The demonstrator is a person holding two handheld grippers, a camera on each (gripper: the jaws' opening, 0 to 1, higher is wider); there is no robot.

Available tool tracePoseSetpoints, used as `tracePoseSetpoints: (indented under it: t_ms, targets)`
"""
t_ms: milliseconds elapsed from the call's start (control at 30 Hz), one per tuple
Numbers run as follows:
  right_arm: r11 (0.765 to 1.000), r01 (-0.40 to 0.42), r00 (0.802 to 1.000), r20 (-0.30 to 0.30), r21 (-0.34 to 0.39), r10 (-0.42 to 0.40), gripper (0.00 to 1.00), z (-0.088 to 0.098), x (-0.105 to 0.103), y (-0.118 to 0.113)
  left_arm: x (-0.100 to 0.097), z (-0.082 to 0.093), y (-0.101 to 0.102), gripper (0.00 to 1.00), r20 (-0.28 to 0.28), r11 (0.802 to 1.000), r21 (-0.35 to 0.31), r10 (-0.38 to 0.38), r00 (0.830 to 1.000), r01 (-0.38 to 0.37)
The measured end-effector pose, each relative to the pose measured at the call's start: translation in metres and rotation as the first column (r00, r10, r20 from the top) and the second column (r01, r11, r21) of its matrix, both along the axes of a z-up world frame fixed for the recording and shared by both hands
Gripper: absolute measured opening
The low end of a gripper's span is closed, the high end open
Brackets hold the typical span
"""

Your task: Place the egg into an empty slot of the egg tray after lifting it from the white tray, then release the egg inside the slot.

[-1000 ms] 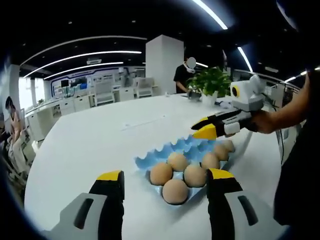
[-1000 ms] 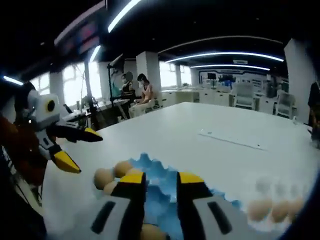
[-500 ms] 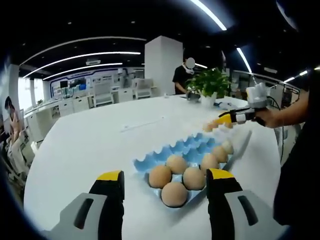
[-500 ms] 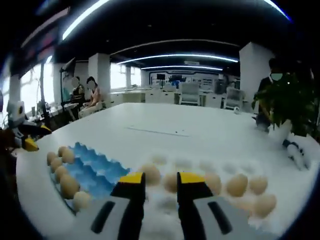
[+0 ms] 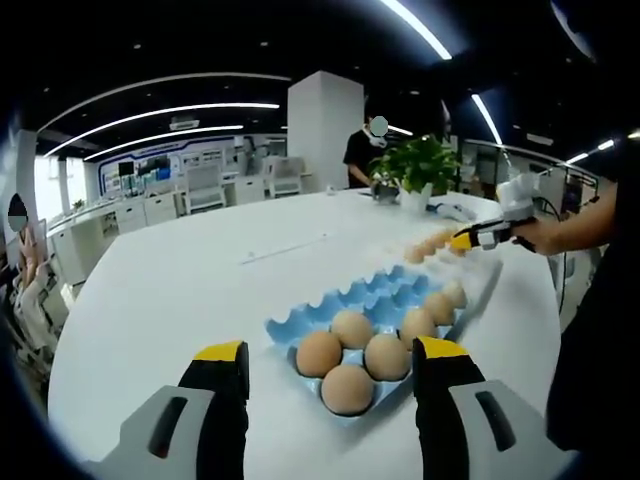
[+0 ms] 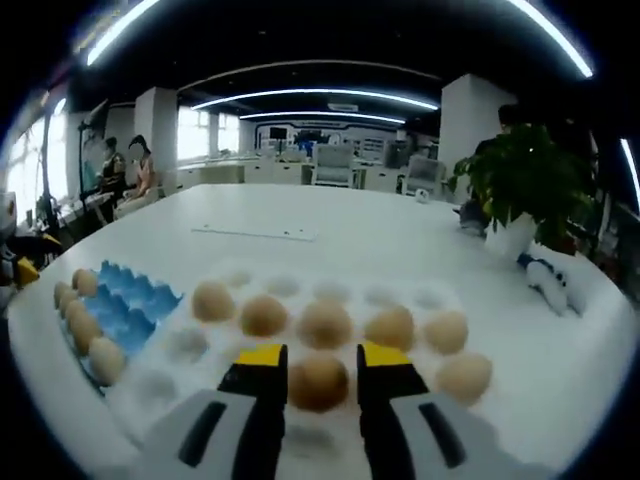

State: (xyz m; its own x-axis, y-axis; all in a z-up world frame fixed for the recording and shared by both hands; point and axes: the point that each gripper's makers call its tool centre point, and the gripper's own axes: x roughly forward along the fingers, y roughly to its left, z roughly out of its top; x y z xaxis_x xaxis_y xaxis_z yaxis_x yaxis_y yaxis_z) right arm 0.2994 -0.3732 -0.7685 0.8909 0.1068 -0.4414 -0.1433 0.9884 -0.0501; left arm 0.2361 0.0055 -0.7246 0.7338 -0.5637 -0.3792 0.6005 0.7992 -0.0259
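A white tray (image 6: 432, 298) holds several brown eggs in two rows. My right gripper (image 6: 320, 358) hangs low over its near edge, open, with one egg (image 6: 320, 384) sitting between its yellow-tipped jaws. The blue egg tray (image 6: 132, 300) lies to the left of the white tray, with eggs along its near side. In the left gripper view the blue egg tray (image 5: 375, 293) carries several eggs (image 5: 346, 388) at its near end, and its far cups are bare. My left gripper (image 5: 331, 350) stands open just before that tray, holding nothing. The right gripper (image 5: 478, 238) shows far right.
Everything rests on a large white round table (image 5: 180, 290). A potted plant (image 6: 520, 185) stands at the table's far side, beyond the white tray. A person (image 5: 366, 150) stands behind the table. The holder's arm (image 5: 580, 215) reaches in from the right.
My right gripper has swung away from the blue egg tray to the white tray and come down around one egg. My left gripper has stayed put.
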Motion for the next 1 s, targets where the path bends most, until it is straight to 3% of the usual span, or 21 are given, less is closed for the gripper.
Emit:
tracePoseSetpoints:
  t_ms: [200, 233, 367, 433, 600, 633, 667, 733, 800, 1000]
  targets:
    - [1.0, -0.024, 0.998, -0.052, 0.019, 0.025, 0.31, -0.014, -0.004, 0.01, -0.001, -0.001, 0.001, 0.67, -0.003, 1.0, 0.001, 0.003, 1.0, -0.003]
    - [0.999, -0.035, 0.999, -0.025, 0.004, 0.035, 0.31, -0.011, -0.003, 0.01, -0.001, -0.001, 0.001, 0.67, -0.005, 1.0, 0.001, 0.003, 1.0, -0.003]
    - [0.999, -0.039, 0.999, -0.03, 0.019, 0.04, 0.3, -0.011, -0.003, 0.008, -0.001, -0.002, 0.001, 0.67, -0.007, 1.0, 0.0, 0.006, 1.0, -0.006]
    - [0.997, -0.078, 0.997, -0.019, -0.015, 0.078, 0.29, -0.011, -0.002, 0.009, -0.001, -0.003, 0.001, 0.66, -0.008, 1.0, 0.015, 0.002, 1.0, -0.002]
    - [0.998, -0.06, 0.998, 0.004, 0.014, 0.06, 0.26, -0.01, -0.003, 0.005, -0.001, -0.003, 0.001, 0.66, -0.009, 1.0, 0.007, 0.005, 1.0, -0.005]
    - [0.995, -0.041, 0.999, -0.003, 0.089, 0.041, 0.25, -0.009, -0.003, 0.009, 0.0, -0.003, 0.001, 0.66, -0.009, 1.0, 0.007, 0.004, 1.0, -0.004]
    - [0.995, -0.04, 0.999, -0.002, 0.094, 0.04, 0.25, -0.009, -0.003, 0.008, 0.0, -0.002, 0.001, 0.66, -0.008, 1.0, 0.007, 0.004, 1.0, -0.004]
    - [0.997, -0.081, 0.997, 0.0, -0.001, 0.081, 0.26, -0.008, -0.005, 0.01, 0.0, -0.001, 0.001, 0.66, -0.004, 1.0, 0.003, 0.006, 1.0, -0.006]
    - [0.997, -0.074, 0.997, -0.002, 0.019, 0.074, 0.26, -0.008, -0.005, 0.013, 0.0, -0.001, 0.001, 0.66, -0.004, 1.0, 0.003, 0.006, 1.0, -0.005]
    - [0.997, -0.074, 0.997, 0.01, -0.007, 0.074, 0.24, -0.004, -0.006, 0.014, 0.0, -0.001, 0.001, 0.66, -0.005, 1.0, 0.009, 0.005, 1.0, -0.005]
